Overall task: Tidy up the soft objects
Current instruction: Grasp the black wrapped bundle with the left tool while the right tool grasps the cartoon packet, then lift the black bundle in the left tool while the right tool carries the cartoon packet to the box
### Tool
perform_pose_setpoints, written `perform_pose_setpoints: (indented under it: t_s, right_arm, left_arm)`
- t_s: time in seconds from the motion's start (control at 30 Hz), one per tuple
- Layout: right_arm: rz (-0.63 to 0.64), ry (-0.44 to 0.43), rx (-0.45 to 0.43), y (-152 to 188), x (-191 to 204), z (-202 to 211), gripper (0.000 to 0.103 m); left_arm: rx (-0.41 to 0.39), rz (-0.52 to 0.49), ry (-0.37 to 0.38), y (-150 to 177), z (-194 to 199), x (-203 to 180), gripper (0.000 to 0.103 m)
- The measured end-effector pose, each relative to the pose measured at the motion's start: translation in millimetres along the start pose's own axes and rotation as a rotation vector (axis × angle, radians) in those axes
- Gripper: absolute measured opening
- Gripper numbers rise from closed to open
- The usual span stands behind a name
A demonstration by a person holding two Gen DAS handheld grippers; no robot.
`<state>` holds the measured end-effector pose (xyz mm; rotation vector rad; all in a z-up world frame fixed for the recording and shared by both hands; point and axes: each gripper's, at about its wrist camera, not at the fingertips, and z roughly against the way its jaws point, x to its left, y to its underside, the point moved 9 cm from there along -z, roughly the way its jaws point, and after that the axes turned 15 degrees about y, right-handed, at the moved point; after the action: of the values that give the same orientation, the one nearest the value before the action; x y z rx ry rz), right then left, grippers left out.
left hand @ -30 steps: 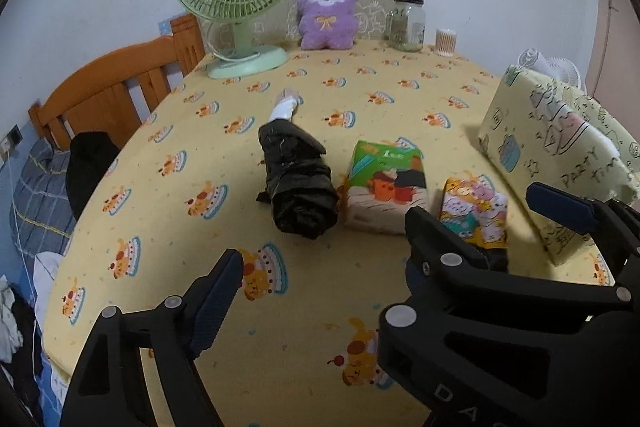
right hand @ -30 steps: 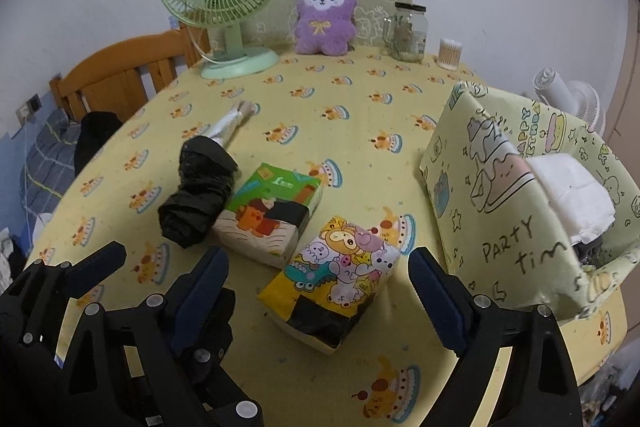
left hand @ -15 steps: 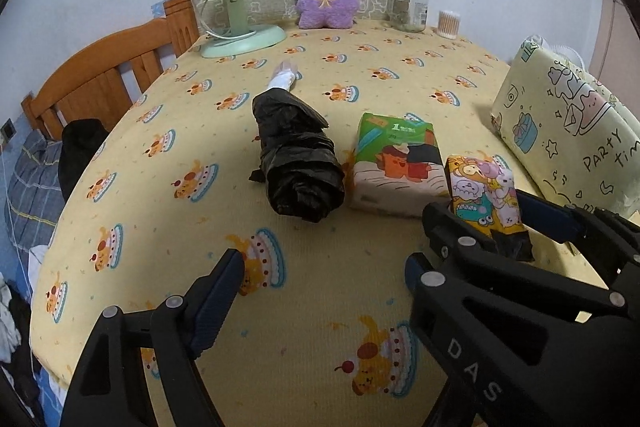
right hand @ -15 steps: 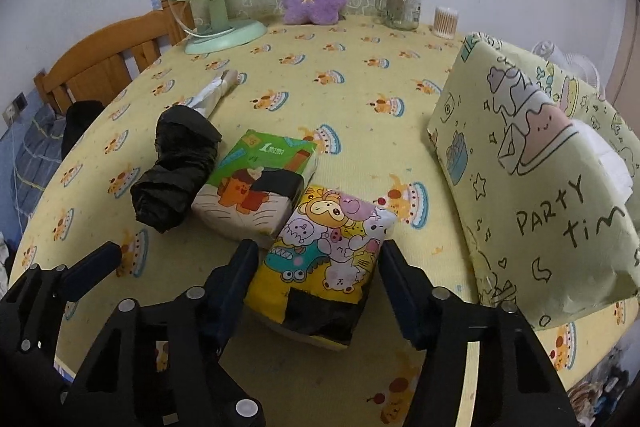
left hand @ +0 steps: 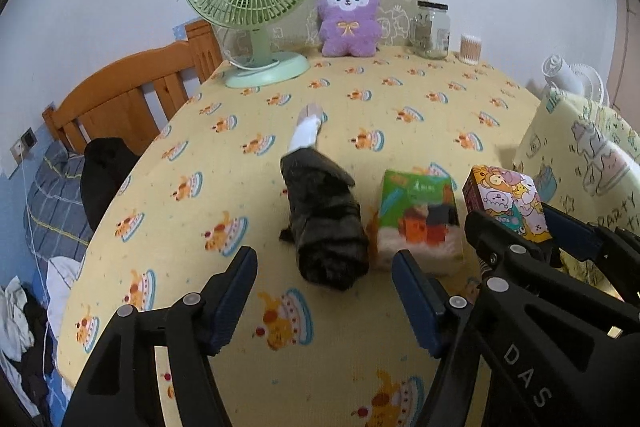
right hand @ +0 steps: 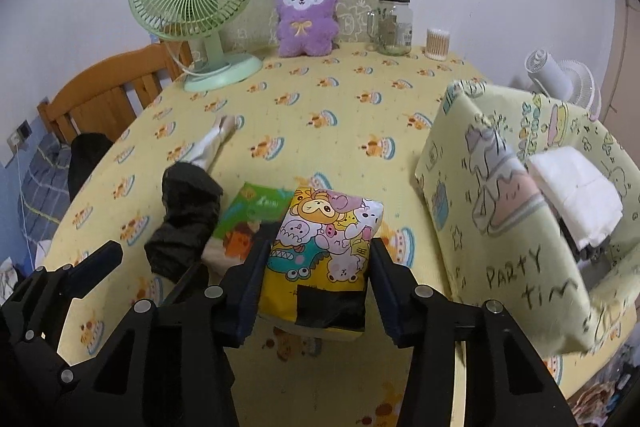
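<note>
a: how far is the organizing, as far as one can judge?

b: i think it is at the beginning. the right hand-held gripper (right hand: 316, 267) is clamped on the soft cartoon-printed tissue pack (right hand: 322, 247) and holds it a little above the yellow cake-patterned surface (right hand: 340, 115). the green soft tissue pack (right hand: 256, 217) and the black folded umbrella (right hand: 184, 219) lie on the surface, just beside each other.

a: and the left one?

b: the left hand-held gripper (left hand: 324, 297) is apart and holds nothing. it hovers near the umbrella (left hand: 324, 223) and the green pack (left hand: 418, 219).

a: where should the things go?

b: probably in the pale yellow "party time" fabric box (right hand: 516, 227) on the right. only the right view looks into it, and there a white folded cloth (right hand: 572, 191) is already inside. the left view shows only its outer wall, but it shows the held pack (left hand: 506, 201) from the side, clear of the surface.
</note>
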<state>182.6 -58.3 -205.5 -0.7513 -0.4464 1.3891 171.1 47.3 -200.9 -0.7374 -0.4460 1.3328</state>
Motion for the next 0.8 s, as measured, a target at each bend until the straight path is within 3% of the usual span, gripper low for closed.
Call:
perform_pose_setpoints:
  t_s: [0.1,0.3,0.57,0.8]
  right_arm:
    - [-0.002,-0.003,-0.013,-8.2,2.0,-1.6,0.052]
    - [0.001,-0.016,-0.006,-14.3,9.5,-10.5,0.052]
    - [0.013,-0.016,0.014,-17.4,15.8,-23.2,0.052]
    - [0.021,-0.01,0.019,-17.4,15.7,-28.7,0.052]
  left_arm:
    - [-0.007,0.014,-0.007,-6.3,-3.1,4.2,0.061]
    - [0.001,0.022,-0.018,-11.5,-14.2,12.9,0.06]
    - [0.019,0.039,0.02,-13.9,-31.9,12.7,0.06]
    - [0.01,0.044,0.065,-14.6,-37.7,8.6,0.04]
